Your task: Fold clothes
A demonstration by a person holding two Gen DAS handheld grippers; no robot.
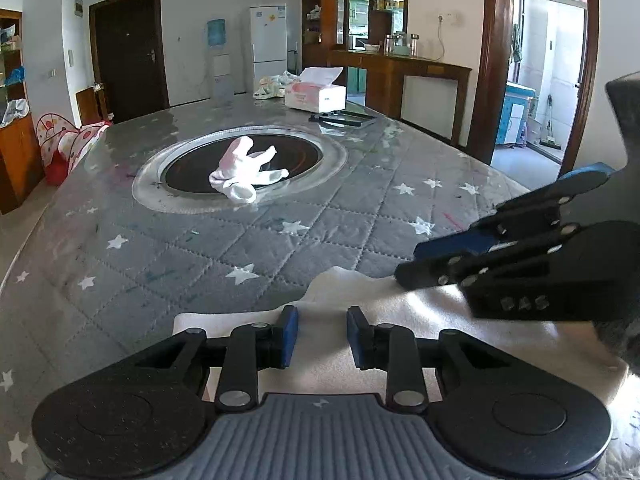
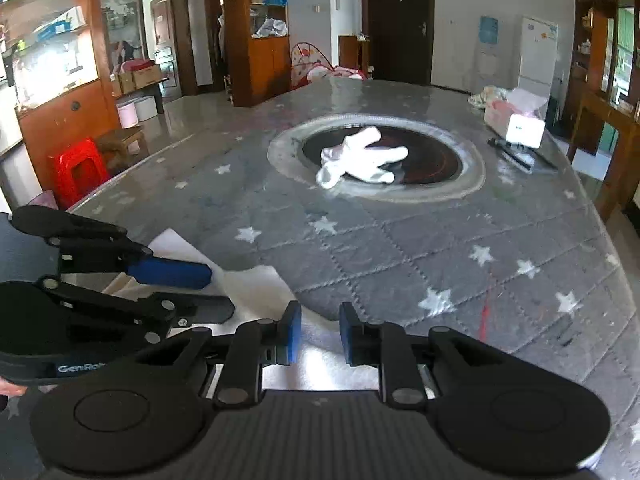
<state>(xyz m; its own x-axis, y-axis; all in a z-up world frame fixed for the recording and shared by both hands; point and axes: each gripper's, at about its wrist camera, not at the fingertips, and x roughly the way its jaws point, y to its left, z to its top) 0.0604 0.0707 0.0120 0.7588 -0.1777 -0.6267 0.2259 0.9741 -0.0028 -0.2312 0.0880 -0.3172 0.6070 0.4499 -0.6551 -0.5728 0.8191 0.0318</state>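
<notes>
At the left of the left wrist view, the grey quilted star-printed table (image 1: 248,240) runs back toward a dark wooden door (image 1: 130,48). In the table's middle sits a round black hob ringed in glass (image 1: 192,168), and a heap of small white socks with pink trim (image 1: 244,168) lies on it. Further right and back stand a white fridge (image 1: 269,46) and an open pink-and-white tissue box (image 1: 316,92), the box resting on the table's far edge.

Close to the camera, a flat white cloth garment (image 1: 400,316) lies on the near edge of the table, well apart from the socks. The left gripper (image 1: 322,334) sits over it with its blue-padded jaws standing a little apart; the cloth lies under the gap and the pads do not press it. At the right of this view the right gripper (image 1: 412,262) comes in from the side, its tips low over the far edge of the same garment.

In the right wrist view a red plastic stool (image 2: 80,168) stands on the floor at far left. The left gripper reaches in over the garment's white corner. The right gripper's own jaws stand slightly apart above the cloth edge with nothing pinched between the pads.
</notes>
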